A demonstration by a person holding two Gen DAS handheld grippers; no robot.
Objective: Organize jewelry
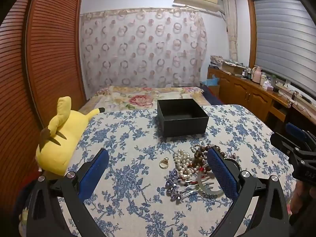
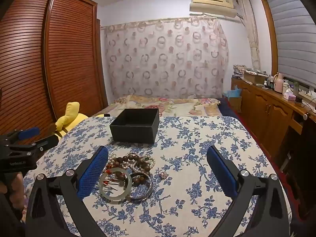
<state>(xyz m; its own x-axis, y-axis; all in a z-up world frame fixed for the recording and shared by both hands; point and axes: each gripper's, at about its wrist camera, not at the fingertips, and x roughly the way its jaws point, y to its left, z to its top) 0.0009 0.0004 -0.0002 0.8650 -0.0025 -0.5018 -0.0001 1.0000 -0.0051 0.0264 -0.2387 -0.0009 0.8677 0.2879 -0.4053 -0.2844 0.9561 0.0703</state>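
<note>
A pile of jewelry [image 1: 189, 167] lies on a table with a blue-flowered cloth [image 1: 126, 158]: a pearl strand [image 1: 182, 161], brown wooden beads [image 1: 199, 154], a pale green bangle [image 2: 115, 185], a dark bangle [image 2: 145, 192], a purple hair comb [image 1: 174, 187] and a gold ring [image 1: 164, 163] a little apart. Behind it stands an open black box [image 1: 182, 117], empty as far as I see. My left gripper [image 1: 158, 169] hangs open above the table, its right finger [image 1: 221, 171] over the pile's right side. My right gripper [image 2: 158, 169] is open too, with the pile [image 2: 128, 169] by its left finger [image 2: 92, 173].
A yellow plush toy [image 1: 61, 136] lies off the table's left edge. Behind the table is a bed with a flowered cover [image 1: 148, 96], left a wooden louvred wardrobe [image 1: 39, 59], right a wooden sideboard [image 1: 246, 92] with bottles. A hand [image 2: 11, 187] holds the left gripper.
</note>
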